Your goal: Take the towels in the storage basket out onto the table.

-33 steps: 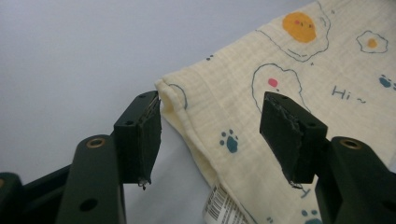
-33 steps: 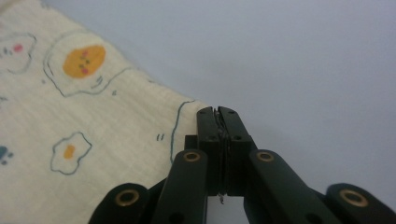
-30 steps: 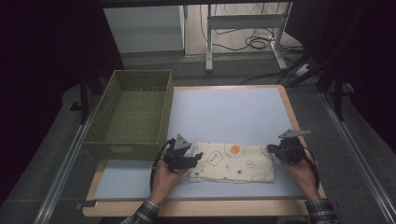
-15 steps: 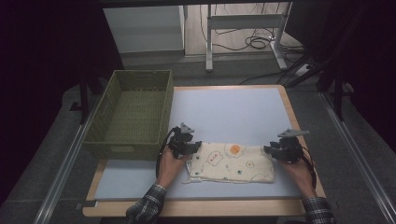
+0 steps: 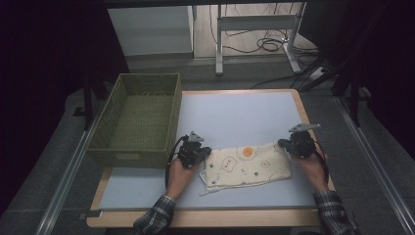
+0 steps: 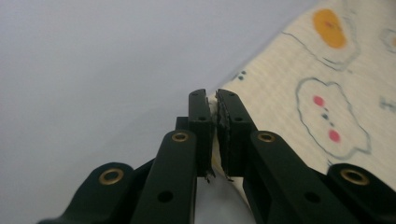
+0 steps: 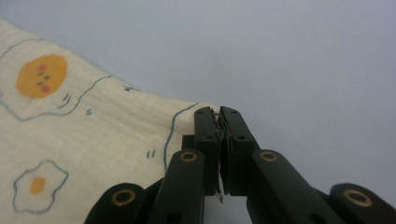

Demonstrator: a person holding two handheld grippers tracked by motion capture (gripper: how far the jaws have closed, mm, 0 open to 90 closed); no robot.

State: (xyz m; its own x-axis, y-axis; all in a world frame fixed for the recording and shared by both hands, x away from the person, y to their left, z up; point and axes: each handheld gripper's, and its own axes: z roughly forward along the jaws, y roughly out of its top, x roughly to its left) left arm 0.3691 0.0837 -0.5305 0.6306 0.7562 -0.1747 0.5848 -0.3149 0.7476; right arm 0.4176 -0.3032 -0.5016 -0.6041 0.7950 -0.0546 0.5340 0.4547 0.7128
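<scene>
A cream cloth point(image 5: 244, 165) printed with fried eggs lies folded on the pale table point(image 5: 235, 117), toward its front. My left gripper point(image 5: 205, 151) is shut on the cloth's far left corner; in the left gripper view the cloth point(image 6: 299, 93) runs off to the right of the closed left gripper point(image 6: 215, 100), with fabric pinched between the jaws. My right gripper point(image 5: 282, 144) is shut on the far right corner; in the right gripper view the cloth point(image 7: 84, 130) spreads left of the closed right gripper point(image 7: 219, 116).
A green woven basket point(image 5: 139, 117) stands empty at the table's left edge, close to my left hand. The table's wooden rim point(image 5: 205, 220) runs along the front. Metal rails, cables and desk legs lie on the floor beyond.
My left gripper has slid from the cloth's left side up to its far left corner and closed on it. The right gripper has kept its hold at the right corner.
</scene>
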